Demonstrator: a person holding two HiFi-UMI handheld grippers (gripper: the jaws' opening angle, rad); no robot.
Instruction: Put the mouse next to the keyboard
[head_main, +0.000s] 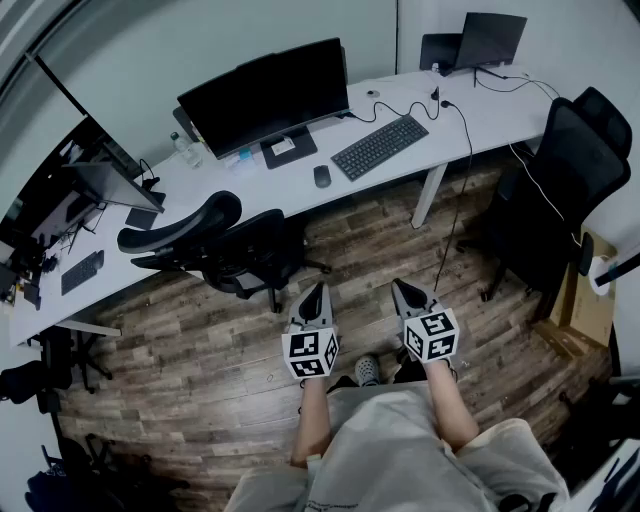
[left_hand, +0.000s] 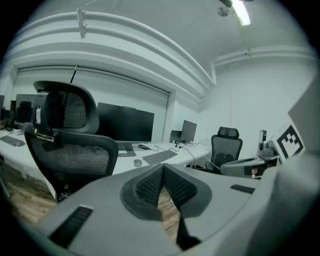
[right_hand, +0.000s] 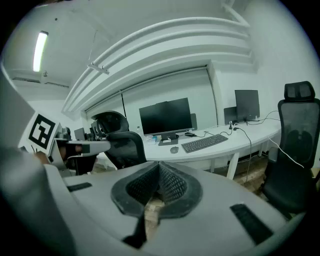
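Note:
A dark mouse (head_main: 321, 176) lies on the white desk (head_main: 200, 215), just left of the black keyboard (head_main: 379, 146) and apart from it. The mouse (right_hand: 173, 149) and keyboard (right_hand: 204, 143) also show in the right gripper view, and the mouse (left_hand: 138, 162) and keyboard (left_hand: 159, 157) in the left gripper view. Both grippers hang over the wooden floor, well short of the desk. My left gripper (head_main: 314, 294) is shut and empty. My right gripper (head_main: 403, 290) is shut and empty too.
A black office chair (head_main: 225, 245) stands between me and the desk. A second chair (head_main: 555, 180) is at the right. A large monitor (head_main: 265, 95) sits behind the keyboard, a laptop (head_main: 488, 40) at the far right. A cable (head_main: 455, 200) hangs off the desk.

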